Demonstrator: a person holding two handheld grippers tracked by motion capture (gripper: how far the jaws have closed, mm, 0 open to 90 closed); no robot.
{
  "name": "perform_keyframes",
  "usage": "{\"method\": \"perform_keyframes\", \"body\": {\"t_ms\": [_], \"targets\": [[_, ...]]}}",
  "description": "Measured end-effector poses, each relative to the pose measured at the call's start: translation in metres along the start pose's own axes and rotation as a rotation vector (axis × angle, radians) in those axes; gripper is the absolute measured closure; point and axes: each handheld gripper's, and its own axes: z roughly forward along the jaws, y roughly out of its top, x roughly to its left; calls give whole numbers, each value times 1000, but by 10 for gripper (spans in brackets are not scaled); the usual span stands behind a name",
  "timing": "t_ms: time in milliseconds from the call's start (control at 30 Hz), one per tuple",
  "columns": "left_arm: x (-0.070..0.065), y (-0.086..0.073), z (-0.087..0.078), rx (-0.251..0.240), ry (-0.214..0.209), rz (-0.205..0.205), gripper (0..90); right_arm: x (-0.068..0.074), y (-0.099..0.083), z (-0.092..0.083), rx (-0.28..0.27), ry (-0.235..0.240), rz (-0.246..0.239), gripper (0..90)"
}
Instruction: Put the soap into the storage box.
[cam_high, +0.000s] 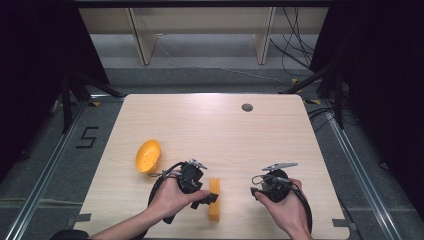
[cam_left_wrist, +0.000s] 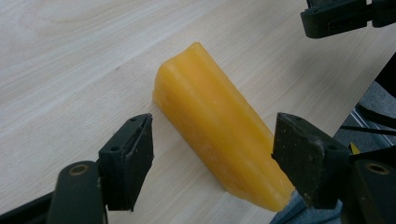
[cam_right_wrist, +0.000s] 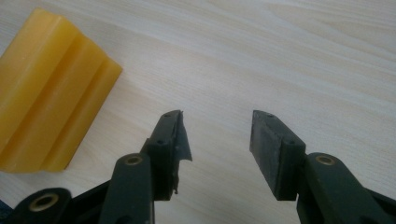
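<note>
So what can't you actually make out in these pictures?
- Long ridged yellow block: in the left gripper view its near end is covered by the left gripper's jaw; in the right gripper view the left edge cuts it off.
- Round yellow perforated bowl: too small in the high view to tell what it holds.
- Right gripper: in the high view the person's right hand covers its jaws.

The high view looks forward and down from above the near edge of the pale rectangular wooden table (cam_high: 220, 125). Each gripper view sits close above that tabletop. All three share the ridged yellow-orange block (cam_high: 214, 199), centred in the left gripper view (cam_left_wrist: 219, 126) and at the left edge of the right gripper view (cam_right_wrist: 46, 93).
</note>
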Motion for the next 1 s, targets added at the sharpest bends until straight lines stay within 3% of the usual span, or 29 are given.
{"method": "perform_keyframes", "body": {"t_ms": [67, 100, 133, 167, 267, 333, 367, 433, 600, 733, 800, 900, 1000], "targets": [[-1, 2, 1, 18, 9, 1, 289, 0, 0, 0, 1, 1, -3, 543], [-3, 3, 5, -7, 2, -31, 289, 0, 0, 0, 1, 1, -3, 543], [0, 4, 5, 22, -3, -8, 289, 0, 0, 0, 2, 2, -2, 542], [-2, 5, 6, 24, 12, -14, 288, -1, 0, 1, 0, 3, -6, 543], [-1, 7, 11, 29, 3, -31, 281, -1, 1, 0, 40, -4, -6, 542], [-2, 9, 12, 24, 11, -40, 278, -1, 1, 0, 31, 2, -6, 543], [-2, 9, 13, 18, 4, -45, 277, 1, 1, -1, 41, -2, 15, 542], [-3, 10, 12, 37, 15, -45, 274, -1, 0, 2, 16, -13, 11, 542], [-5, 11, 12, 38, -2, -33, 287, 0, 0, 2, 23, 1, 8, 540], [-7, 12, 16, 42, 11, -35, 285, 0, 0, 3, 29, -6, 22, 539], [-8, 12, 18, 49, 15, -40, 283, 0, 0, 1, 67, -7, 5, 538], [-9, 12, 22, 59, 20, -40, 283, 0, 0, 2, 55, -7, 18, 535], [-10, 11, 26, 68, 18, -63, 281, 0, 0, 3, 60, -2, 31, 533]]}}
